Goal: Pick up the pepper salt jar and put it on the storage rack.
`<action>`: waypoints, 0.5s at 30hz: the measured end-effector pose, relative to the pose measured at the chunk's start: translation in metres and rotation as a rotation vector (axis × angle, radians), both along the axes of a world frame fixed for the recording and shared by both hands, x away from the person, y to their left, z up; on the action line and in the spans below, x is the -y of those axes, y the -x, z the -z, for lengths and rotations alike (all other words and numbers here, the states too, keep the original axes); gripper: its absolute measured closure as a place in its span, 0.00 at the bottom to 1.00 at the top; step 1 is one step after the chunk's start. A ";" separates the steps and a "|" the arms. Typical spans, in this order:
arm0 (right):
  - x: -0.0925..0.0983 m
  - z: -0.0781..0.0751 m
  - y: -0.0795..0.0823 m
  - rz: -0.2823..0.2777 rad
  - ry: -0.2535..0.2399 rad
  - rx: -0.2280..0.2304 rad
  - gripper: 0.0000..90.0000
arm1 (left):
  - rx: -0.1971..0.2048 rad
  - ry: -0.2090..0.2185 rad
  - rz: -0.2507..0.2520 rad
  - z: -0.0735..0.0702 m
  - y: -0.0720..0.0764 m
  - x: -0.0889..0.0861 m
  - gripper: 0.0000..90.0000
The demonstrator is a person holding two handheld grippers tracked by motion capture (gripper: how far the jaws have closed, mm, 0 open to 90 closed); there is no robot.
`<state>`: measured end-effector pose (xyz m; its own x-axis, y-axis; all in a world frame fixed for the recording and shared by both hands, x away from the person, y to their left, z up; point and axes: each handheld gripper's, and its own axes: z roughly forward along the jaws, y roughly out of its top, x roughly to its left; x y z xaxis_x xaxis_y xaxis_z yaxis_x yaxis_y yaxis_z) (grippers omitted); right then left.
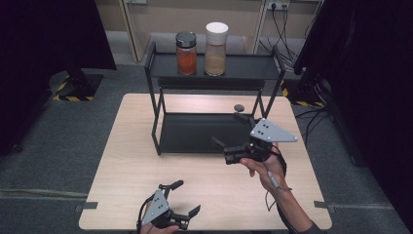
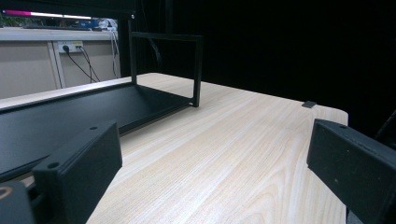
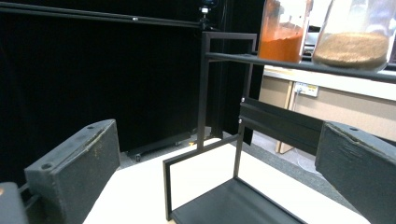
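Two jars (image 1: 200,47) stand at 12 o'clock on the rack (image 1: 160,131); right tool (image 1: 233,137) spread beside it, left tool (image 1: 186,199) spread, idle.

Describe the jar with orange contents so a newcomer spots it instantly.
Find the black two-tier rack at the table's far side. On its top shelf stand two jars; take the left jar, shorter, dark-lidded, with orange-red powder, not the taller white-capped jar of tan powder.

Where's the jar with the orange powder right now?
In the high view the orange jar stands upright on the top shelf of the black rack, left of the white-lidded jar.
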<state>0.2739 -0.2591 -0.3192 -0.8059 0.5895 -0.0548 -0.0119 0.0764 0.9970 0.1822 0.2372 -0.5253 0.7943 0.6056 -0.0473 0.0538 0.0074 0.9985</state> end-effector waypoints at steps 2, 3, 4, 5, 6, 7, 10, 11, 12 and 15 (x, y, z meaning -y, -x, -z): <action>0.001 0.004 0.003 -0.001 0.006 0.002 0.00 | 0.001 0.001 0.000 0.000 0.000 0.000 0.03; 0.001 0.006 0.004 -0.002 0.009 0.001 0.00 | 0.001 0.001 -0.001 0.000 0.000 0.000 0.03; 0.002 0.008 0.005 -0.002 0.011 0.000 0.00 | 0.001 0.002 -0.001 0.000 0.000 0.000 0.03; 0.002 0.010 0.006 -0.001 0.016 0.003 0.00 | 0.001 0.002 -0.002 0.000 0.000 0.000 0.03; 0.003 0.011 0.008 -0.001 0.019 0.002 0.00 | 0.001 0.003 -0.002 0.000 0.000 0.000 0.03; 0.003 0.013 0.009 0.002 0.026 0.005 0.00 | 0.001 0.003 -0.002 0.000 0.000 0.000 0.03; 0.005 0.018 0.012 -0.001 0.031 0.007 0.00 | 0.001 0.002 -0.003 0.000 0.000 0.000 0.03; 0.005 0.020 0.013 -0.002 0.034 0.007 0.00 | 0.001 0.003 -0.003 0.000 0.000 0.000 0.03; 0.005 0.021 0.014 -0.001 0.036 0.007 0.00 | 0.001 0.004 -0.003 0.001 0.000 0.000 0.03; 0.004 0.027 0.016 0.001 0.044 0.010 0.00 | 0.001 0.005 -0.004 0.001 0.000 0.000 0.03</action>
